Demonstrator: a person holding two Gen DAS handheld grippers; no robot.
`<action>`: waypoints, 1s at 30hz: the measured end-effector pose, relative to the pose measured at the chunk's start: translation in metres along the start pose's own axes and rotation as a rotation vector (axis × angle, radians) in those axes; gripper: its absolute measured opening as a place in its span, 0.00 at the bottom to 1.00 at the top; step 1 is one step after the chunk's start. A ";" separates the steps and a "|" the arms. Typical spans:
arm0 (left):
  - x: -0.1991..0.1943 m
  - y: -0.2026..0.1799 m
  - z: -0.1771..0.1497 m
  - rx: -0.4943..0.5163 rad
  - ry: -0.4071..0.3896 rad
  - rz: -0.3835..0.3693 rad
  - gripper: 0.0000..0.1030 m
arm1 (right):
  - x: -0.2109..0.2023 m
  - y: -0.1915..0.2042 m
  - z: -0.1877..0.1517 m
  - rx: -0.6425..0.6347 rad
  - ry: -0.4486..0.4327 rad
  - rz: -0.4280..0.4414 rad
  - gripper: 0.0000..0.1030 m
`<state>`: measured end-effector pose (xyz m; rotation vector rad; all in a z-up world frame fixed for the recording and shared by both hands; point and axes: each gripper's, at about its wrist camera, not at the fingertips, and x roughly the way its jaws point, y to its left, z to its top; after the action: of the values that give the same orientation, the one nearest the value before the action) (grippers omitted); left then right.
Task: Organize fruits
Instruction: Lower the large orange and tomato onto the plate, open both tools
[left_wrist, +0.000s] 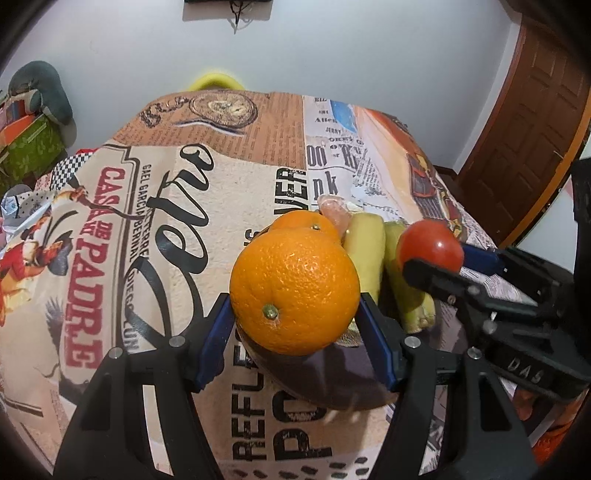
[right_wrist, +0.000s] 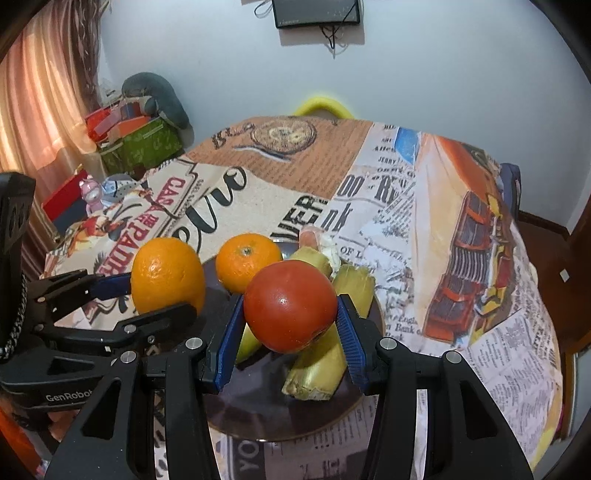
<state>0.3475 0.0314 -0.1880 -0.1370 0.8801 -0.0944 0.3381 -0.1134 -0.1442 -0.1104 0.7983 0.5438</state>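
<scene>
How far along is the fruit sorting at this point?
Done: a small orange and yellow-green bananas lie on the dark round plate. In hand: left claw grips a large orange; right claw grips a red tomato. Left: setting both down.

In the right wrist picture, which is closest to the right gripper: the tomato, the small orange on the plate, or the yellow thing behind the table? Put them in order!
1. Tomato: held in the right gripper.
2. Small orange: just behind, on the dark plate, a bit left.
3. Yellow thing: past the table's far edge.
</scene>
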 end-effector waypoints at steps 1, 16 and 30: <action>0.003 0.001 0.001 -0.003 0.007 -0.001 0.64 | 0.004 -0.001 -0.001 0.004 0.010 -0.003 0.45; 0.025 0.003 -0.003 -0.005 0.089 0.002 0.65 | 0.014 -0.011 -0.005 0.040 0.059 0.048 0.49; -0.016 -0.001 -0.006 0.014 0.007 0.023 0.67 | -0.024 -0.010 -0.005 0.035 -0.023 0.006 0.55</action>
<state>0.3327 0.0320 -0.1790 -0.1137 0.8877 -0.0792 0.3255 -0.1337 -0.1318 -0.0690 0.7855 0.5358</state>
